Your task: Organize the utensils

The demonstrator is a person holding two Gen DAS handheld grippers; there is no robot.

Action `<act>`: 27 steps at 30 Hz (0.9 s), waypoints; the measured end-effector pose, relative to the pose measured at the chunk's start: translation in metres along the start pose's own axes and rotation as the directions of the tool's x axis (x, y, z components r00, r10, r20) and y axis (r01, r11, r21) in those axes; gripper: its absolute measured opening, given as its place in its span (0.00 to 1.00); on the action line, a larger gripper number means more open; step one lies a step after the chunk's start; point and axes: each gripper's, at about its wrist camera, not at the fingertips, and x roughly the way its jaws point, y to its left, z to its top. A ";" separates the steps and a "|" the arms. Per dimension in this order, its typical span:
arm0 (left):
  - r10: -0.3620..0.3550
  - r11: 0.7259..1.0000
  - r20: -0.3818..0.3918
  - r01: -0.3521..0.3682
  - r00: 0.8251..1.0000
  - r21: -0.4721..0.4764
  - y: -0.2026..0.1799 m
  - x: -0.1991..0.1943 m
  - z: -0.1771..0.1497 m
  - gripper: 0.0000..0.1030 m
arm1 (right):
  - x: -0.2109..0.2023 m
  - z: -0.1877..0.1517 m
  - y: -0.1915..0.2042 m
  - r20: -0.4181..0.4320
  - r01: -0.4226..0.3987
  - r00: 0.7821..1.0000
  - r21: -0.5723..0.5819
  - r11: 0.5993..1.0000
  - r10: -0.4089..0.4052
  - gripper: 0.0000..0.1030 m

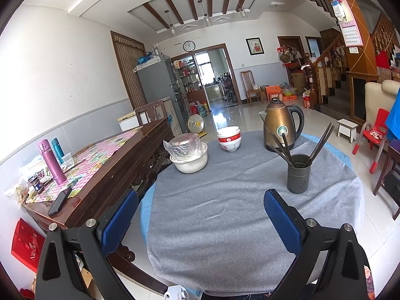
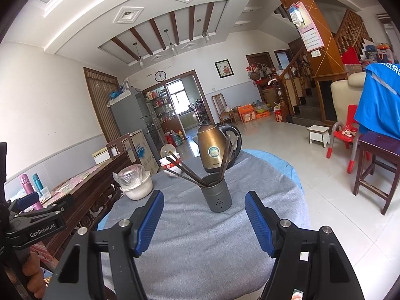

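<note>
A dark grey perforated utensil holder (image 1: 298,173) stands upright on the grey-clothed round table (image 1: 225,225), right of centre. Several dark chopsticks (image 1: 282,147) lean out of it to both sides. My left gripper (image 1: 201,200) is open and empty, low over the table's near part, with the holder beyond its right finger. In the right wrist view the holder (image 2: 217,193) sits just ahead, between the blue pads. My right gripper (image 2: 203,200) is open and empty, short of the holder. The left gripper's body (image 2: 37,215) shows at the far left of that view.
A brass kettle (image 1: 281,125) stands behind the holder. Stacked red-and-white bowls (image 1: 228,138) and a white pot with a plastic-wrapped lid (image 1: 188,153) sit at the back left. A wooden side table (image 1: 100,165) with flasks and a phone stands left. A stool (image 2: 375,165) stands right.
</note>
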 end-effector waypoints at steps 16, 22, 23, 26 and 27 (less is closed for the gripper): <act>-0.001 1.000 0.013 0.001 1.000 -0.006 0.005 -0.004 0.002 0.97 | -0.001 0.002 0.003 0.004 -0.006 1.000 -0.008 1.000 0.006 0.69; 0.003 1.000 0.014 -0.003 1.000 -0.004 0.005 -0.005 0.003 0.97 | -0.001 0.002 0.003 0.004 -0.006 1.000 -0.009 1.000 0.006 0.69; 0.003 1.000 0.014 -0.003 1.000 -0.005 0.005 -0.005 0.002 0.97 | -0.001 0.002 0.004 0.005 -0.005 1.000 -0.010 1.000 0.005 0.69; 0.004 1.000 0.014 -0.004 1.000 -0.003 0.005 -0.005 0.002 0.97 | -0.002 0.003 0.005 0.008 -0.007 1.000 -0.016 1.000 0.007 0.69; 0.004 1.000 0.013 -0.004 1.000 -0.003 0.005 -0.005 0.002 0.97 | -0.002 0.003 0.005 0.008 -0.007 1.000 -0.017 1.000 0.007 0.69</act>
